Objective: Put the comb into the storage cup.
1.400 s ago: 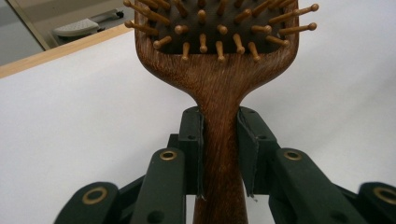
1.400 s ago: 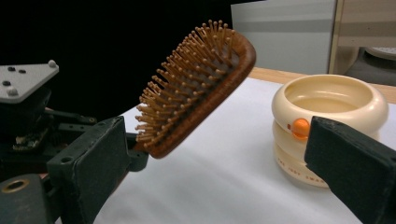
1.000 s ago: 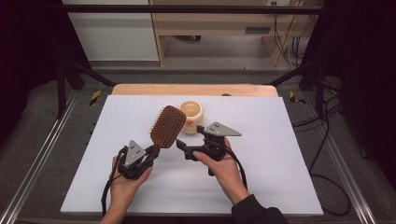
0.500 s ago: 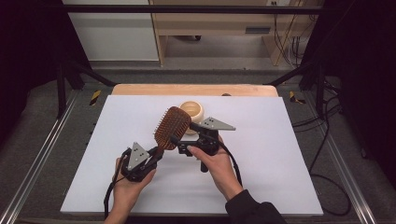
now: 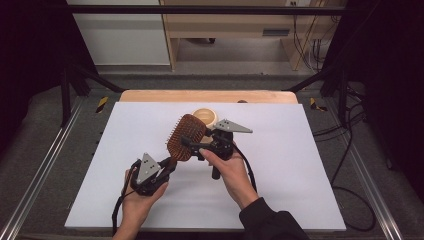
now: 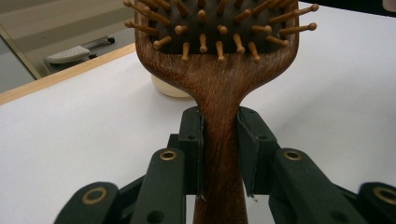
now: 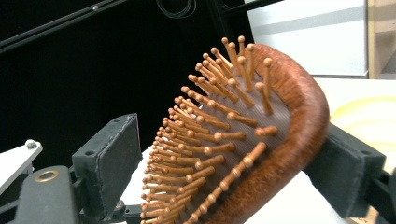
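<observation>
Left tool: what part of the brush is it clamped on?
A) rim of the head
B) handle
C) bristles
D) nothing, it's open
B: in the left gripper view the pads of the left tool press both sides of the brush handle, just below the head.

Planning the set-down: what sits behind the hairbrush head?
A pale round bowl stands on the white table just behind the hairbrush. The brush head and the right gripper cover its near side.

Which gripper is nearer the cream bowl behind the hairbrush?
Right. The right gripper straddles the hairbrush head just in front of the cream bowl; the left gripper clamps the handle, farther toward the person.
</observation>
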